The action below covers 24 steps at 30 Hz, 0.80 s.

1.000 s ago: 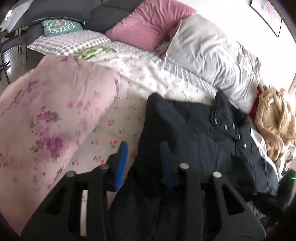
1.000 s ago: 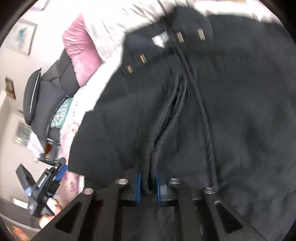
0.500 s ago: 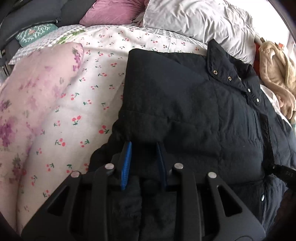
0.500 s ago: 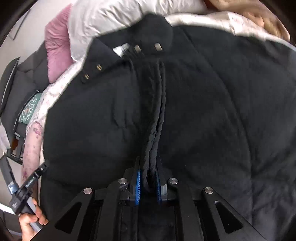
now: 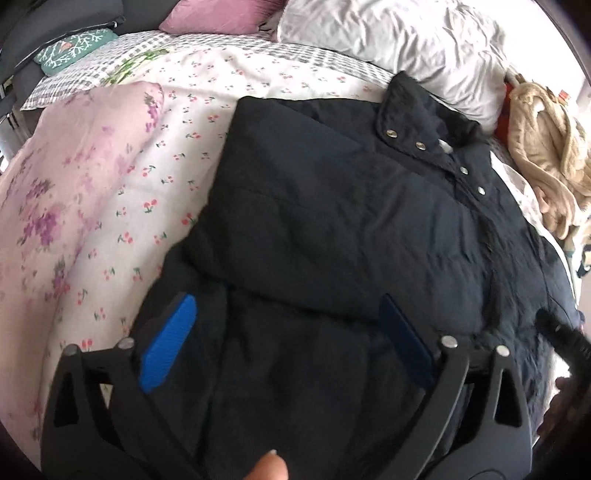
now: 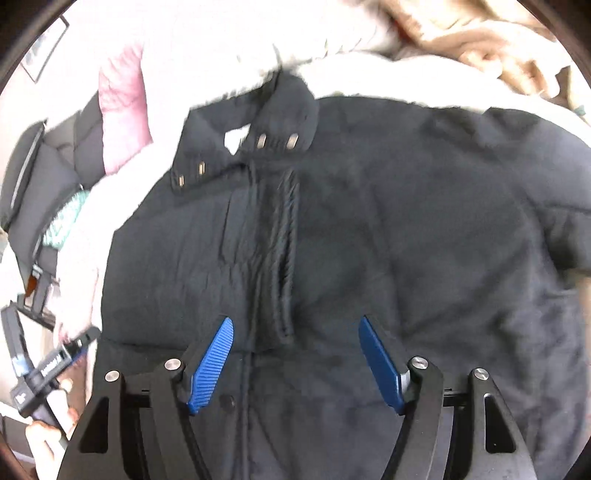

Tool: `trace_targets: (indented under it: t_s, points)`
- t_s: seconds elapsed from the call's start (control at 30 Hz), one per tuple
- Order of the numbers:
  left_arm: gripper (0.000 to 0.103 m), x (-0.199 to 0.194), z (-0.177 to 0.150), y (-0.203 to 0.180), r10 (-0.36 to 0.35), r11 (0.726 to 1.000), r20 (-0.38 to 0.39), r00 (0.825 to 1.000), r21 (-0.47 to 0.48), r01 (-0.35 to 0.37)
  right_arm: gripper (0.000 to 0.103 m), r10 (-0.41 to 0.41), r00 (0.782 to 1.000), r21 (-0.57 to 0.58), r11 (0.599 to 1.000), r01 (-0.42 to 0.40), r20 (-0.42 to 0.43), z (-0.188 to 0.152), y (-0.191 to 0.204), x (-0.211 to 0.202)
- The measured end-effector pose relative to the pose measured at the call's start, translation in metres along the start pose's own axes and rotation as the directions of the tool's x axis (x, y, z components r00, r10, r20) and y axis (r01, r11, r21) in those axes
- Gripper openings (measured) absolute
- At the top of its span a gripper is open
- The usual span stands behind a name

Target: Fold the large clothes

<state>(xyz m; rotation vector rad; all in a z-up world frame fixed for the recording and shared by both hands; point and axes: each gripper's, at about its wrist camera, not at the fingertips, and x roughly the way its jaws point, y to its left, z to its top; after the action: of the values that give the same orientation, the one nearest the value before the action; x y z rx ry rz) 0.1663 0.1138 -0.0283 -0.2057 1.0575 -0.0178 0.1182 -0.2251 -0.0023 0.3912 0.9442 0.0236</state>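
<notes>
A large black padded jacket (image 5: pixel 351 221) with metal snap buttons at the collar lies on the bed, front up, its left side folded in. It also fills the right wrist view (image 6: pixel 369 240), with the front placket running down the middle. My left gripper (image 5: pixel 284 332) is open just above the jacket's lower left part, blue pads wide apart. My right gripper (image 6: pixel 295 354) is open over the lower end of the placket, holding nothing. The left gripper also shows at the left edge of the right wrist view (image 6: pixel 48 369).
The bed has a white cherry-print sheet (image 5: pixel 177 177). A pink floral duvet (image 5: pixel 62 206) lies on the left, a white pillow (image 5: pixel 399 48) and pink cushion (image 5: pixel 221 14) at the head, a beige garment (image 5: pixel 546 147) at the right.
Both grippers were shut on jacket fabric; both have opened and let go. The jacket now lies flat with its left side folded over.
</notes>
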Motion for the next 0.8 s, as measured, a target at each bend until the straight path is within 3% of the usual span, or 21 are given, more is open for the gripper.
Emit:
trace_targets:
  t_s: [0.13, 0.3, 0.4, 0.57, 0.67, 0.8]
  points:
    - [0.102, -0.019, -0.010, -0.009, -0.060, 0.998, 0.006, 0.998, 0.012, 0.060, 0.080, -0.040, 0.992, 0.058, 0.998, 0.033, 0.118, 0.004, -0.041, -0.045]
    - [0.102, -0.032, -0.016, -0.012, -0.148, 0.989, 0.015, 0.989, -0.016, 0.148, 0.082, -0.146, 0.963, 0.198, 0.975, 0.101, 0.226, -0.003, -0.113, -0.087]
    - [0.102, -0.037, -0.018, -0.015, -0.158, 0.987, 0.031, 0.987, 0.009, 0.158, 0.082, -0.195, 0.955, 0.267, 0.955, 0.132, 0.226, -0.012, -0.161, -0.106]
    - [0.102, -0.036, -0.021, -0.019, -0.116, 0.991, 0.042, 0.992, 0.071, 0.113, 0.082, -0.267, 0.938, 0.370, 0.913, 0.173, 0.220, -0.022, -0.228, -0.122]
    - [0.102, -0.030, -0.023, -0.021, -0.111, 0.991, 0.030, 0.993, 0.080, 0.108, 0.082, -0.265, 0.941, 0.425, 0.892, 0.156, 0.211, -0.032, -0.266, -0.130]
    - [0.102, -0.026, -0.022, -0.024, -0.112, 0.992, 0.021, 0.994, 0.065, 0.110, 0.082, -0.195, 0.943, 0.509, 0.860, 0.032, 0.270, -0.028, -0.306, -0.138]
